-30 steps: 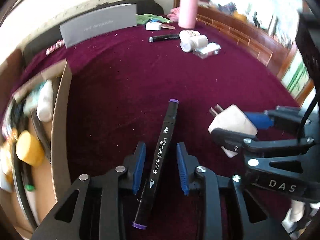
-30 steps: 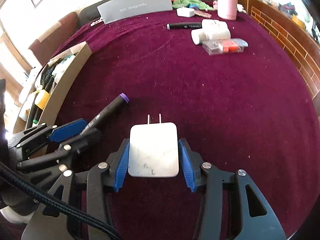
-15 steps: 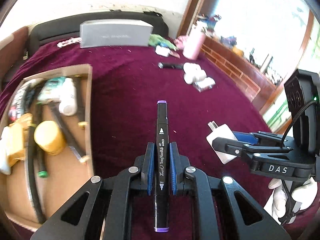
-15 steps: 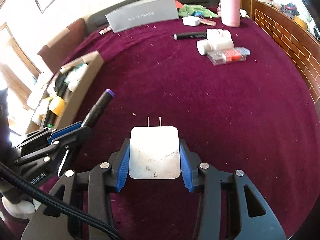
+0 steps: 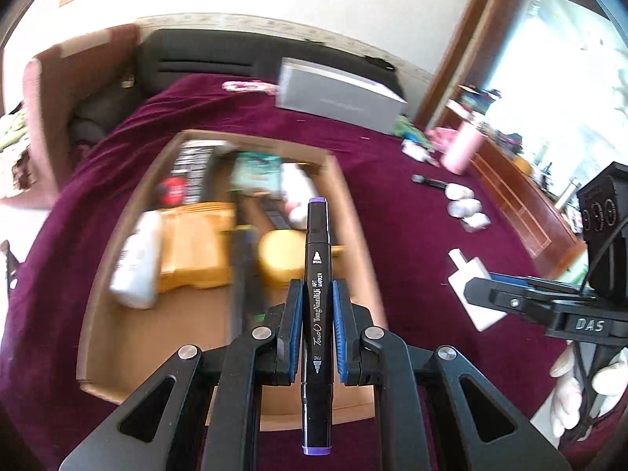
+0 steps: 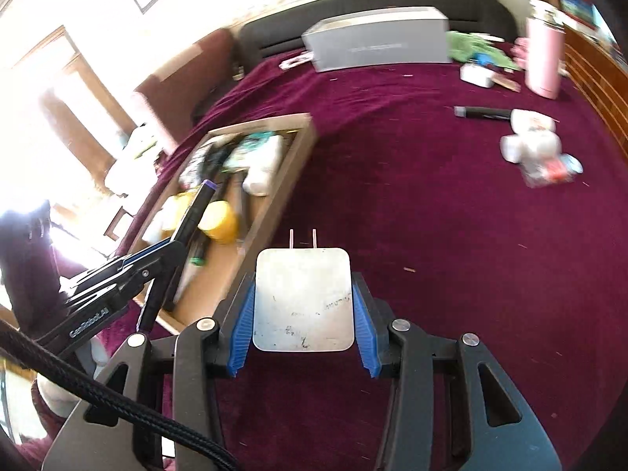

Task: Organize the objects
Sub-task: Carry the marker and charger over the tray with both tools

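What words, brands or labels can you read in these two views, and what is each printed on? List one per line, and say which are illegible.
"Touch TongNianBiJi ART MARKER", "FINE": on the black marker that the left gripper holds.
"DAS": on the right gripper, seen from the left wrist.
"GenRobot.AI": on the left gripper's body, seen from the right wrist; blurred, so partly a guess.
Print on the grey box: too blurred to read.
White charger: scuffs only.

Sunlit window (image 5: 569, 90), dark sofa (image 5: 243, 59)
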The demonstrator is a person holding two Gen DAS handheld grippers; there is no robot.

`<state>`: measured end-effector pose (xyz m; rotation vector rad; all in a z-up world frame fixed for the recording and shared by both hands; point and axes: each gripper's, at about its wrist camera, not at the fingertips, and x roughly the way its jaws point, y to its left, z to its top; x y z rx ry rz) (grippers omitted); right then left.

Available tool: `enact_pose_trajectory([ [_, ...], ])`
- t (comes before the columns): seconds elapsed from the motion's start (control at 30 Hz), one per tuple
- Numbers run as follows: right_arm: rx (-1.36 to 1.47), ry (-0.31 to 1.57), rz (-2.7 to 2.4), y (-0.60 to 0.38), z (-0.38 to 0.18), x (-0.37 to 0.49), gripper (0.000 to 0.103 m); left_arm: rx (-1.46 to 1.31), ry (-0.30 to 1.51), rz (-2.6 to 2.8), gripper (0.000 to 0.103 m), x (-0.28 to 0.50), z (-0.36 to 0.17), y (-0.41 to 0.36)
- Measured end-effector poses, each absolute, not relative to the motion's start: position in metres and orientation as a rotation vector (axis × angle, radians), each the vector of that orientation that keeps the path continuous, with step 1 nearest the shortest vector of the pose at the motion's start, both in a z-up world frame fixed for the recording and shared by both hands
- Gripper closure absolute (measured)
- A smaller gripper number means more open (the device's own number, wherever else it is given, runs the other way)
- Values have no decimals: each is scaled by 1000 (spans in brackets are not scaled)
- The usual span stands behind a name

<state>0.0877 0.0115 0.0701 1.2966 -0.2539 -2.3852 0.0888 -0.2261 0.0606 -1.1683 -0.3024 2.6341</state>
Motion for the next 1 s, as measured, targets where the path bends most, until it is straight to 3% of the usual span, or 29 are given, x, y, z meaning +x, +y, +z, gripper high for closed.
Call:
enact_pose_trajectory([
  [0.5, 1381, -124, -2150, -109, 34, 59, 59, -1280, -373, 2669, 92, 84, 29, -287],
  [1.0, 1422, 35, -2231, -131, 13, 55, 59, -1288, -454, 2638, 90, 71, 13, -283],
])
